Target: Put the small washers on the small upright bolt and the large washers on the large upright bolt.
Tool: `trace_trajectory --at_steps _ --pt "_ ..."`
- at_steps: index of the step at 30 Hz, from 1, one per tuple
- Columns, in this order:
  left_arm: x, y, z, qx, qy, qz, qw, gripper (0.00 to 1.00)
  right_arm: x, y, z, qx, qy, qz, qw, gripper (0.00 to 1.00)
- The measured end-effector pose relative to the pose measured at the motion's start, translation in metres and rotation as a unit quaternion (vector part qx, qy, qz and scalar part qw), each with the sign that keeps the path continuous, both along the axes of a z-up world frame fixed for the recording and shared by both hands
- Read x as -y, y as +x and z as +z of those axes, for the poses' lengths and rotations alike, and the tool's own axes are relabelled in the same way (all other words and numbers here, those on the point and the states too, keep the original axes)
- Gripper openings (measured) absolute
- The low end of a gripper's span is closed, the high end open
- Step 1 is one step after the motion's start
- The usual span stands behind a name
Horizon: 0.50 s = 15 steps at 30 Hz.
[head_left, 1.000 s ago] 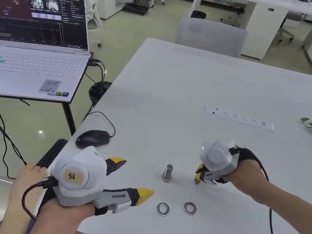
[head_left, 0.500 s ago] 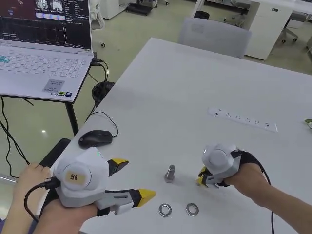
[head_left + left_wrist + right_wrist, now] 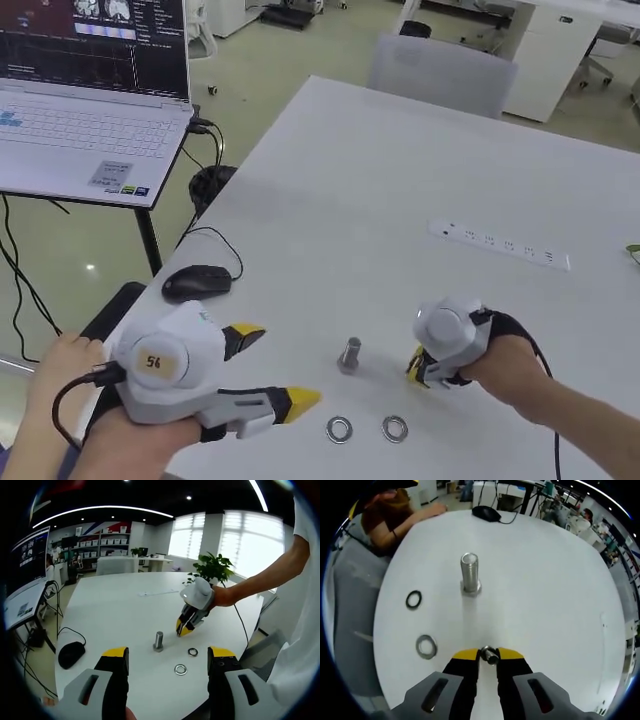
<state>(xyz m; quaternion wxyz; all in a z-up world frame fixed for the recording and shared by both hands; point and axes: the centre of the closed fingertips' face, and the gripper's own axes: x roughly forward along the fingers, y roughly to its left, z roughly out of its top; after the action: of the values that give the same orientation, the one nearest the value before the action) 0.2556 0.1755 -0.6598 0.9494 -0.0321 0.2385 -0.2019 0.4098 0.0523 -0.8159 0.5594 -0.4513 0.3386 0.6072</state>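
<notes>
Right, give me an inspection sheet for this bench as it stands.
Surface: white table, no spills seen.
Job's things: upright bolt stands mid-table; left washer and right washer lie flat, apart, near the front edge.
Clutter: mouse; power strip.
Grippers: left gripper open by the near edge; right gripper shut on a small metal piece, possibly the small bolt.
Cables: mouse cable runs off the table's side; black cable trails from the left gripper.
Surroundings: laptop on a stand; chair at the far side.
</notes>
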Motion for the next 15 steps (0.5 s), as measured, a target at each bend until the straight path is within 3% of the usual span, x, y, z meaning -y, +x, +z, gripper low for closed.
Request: trace_trajectory --at_steps 10,15 --pt "-0.001 -0.002 0.0 0.001 -0.001 0.003 1.0 0.63 0.001 -0.004 0.01 0.0 0.017 0.0 0.9999 0.18" --pt "0.001 -0.003 0.001 0.002 -0.001 0.002 1.0 0.63 0.002 -0.005 0.025 0.001 0.039 -0.011 0.9992 0.21"
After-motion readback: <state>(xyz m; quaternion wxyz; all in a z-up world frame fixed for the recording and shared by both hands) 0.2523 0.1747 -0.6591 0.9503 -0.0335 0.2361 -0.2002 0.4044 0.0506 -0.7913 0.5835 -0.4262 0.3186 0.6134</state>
